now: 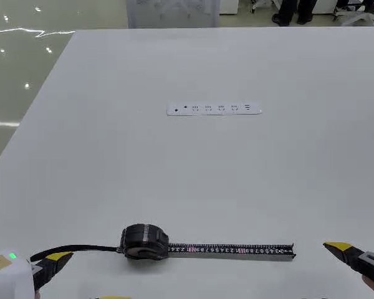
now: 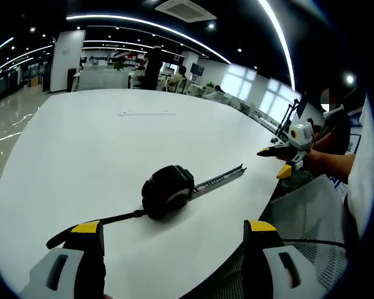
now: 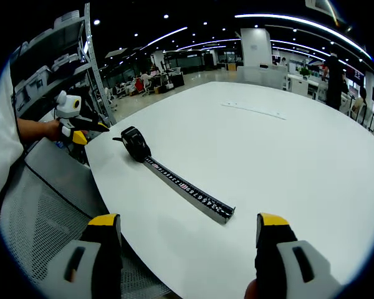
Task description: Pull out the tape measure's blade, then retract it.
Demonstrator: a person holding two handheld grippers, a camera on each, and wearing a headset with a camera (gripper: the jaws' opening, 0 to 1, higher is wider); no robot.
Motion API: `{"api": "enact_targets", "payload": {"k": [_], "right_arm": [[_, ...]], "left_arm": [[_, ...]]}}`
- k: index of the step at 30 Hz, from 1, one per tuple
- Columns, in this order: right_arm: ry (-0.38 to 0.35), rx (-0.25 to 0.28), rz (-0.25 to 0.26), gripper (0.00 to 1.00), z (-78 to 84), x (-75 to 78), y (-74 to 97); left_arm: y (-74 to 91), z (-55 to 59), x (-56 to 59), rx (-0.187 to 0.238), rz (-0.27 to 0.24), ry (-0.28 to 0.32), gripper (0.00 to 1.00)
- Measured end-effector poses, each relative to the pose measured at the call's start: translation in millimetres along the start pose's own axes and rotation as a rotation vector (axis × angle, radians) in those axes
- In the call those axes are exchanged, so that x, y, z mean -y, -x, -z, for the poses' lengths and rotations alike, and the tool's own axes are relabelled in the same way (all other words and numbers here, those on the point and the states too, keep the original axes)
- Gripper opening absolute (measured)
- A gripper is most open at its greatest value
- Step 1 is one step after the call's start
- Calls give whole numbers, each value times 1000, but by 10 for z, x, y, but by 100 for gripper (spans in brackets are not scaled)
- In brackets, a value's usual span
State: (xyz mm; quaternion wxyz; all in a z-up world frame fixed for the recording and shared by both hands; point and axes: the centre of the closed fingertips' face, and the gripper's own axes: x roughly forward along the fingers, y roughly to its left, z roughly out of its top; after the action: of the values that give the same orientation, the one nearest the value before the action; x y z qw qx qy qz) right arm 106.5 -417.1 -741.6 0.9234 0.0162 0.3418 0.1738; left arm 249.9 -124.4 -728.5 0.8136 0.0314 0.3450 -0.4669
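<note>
In the left gripper view, the left tool (image 2: 172,227) is holding its jaws wide apart, with nothing between them. The tape measure (image 2: 168,192) is lying on the white surface (image 2: 81,143) just ahead of the jaws, near the surface's near edge. Its black strap (image 2: 93,225) is trailing back toward one jaw, and whether the two are touching cannot be told. The blade (image 2: 218,180) is lying pulled out flat, pointing away from the strap.

In the right gripper view, the right tool (image 3: 188,219) is likewise standing open and gripping nothing. The blade's free end is lying just ahead of its jaws, apart from both. The blade is running back along the near edge to the black case.

In the head view, the tape measure is sitting close to the near edge, left of the middle. Its blade is stretching along that edge toward the right tool, which is waiting apart from the tip. A white socket strip (image 1: 214,109) is lying flat near the middle of the surface, well apart from the tape measure.
</note>
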Motion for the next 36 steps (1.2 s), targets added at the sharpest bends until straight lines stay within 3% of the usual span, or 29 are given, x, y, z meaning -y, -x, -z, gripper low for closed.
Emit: {"api": "enact_targets", "payload": {"k": [9, 22, 36], "right_arm": [[-5, 4, -7, 90, -10, -5, -4], [-3, 8, -8, 90, -26, 12, 0], [-12, 8, -9, 89, -8, 27, -11]], "left_arm": [[-38, -125, 36, 1, 8, 13, 89], [-290, -234, 134, -20, 16, 18, 89], [-570, -114, 174, -83, 11, 30, 88]]}}
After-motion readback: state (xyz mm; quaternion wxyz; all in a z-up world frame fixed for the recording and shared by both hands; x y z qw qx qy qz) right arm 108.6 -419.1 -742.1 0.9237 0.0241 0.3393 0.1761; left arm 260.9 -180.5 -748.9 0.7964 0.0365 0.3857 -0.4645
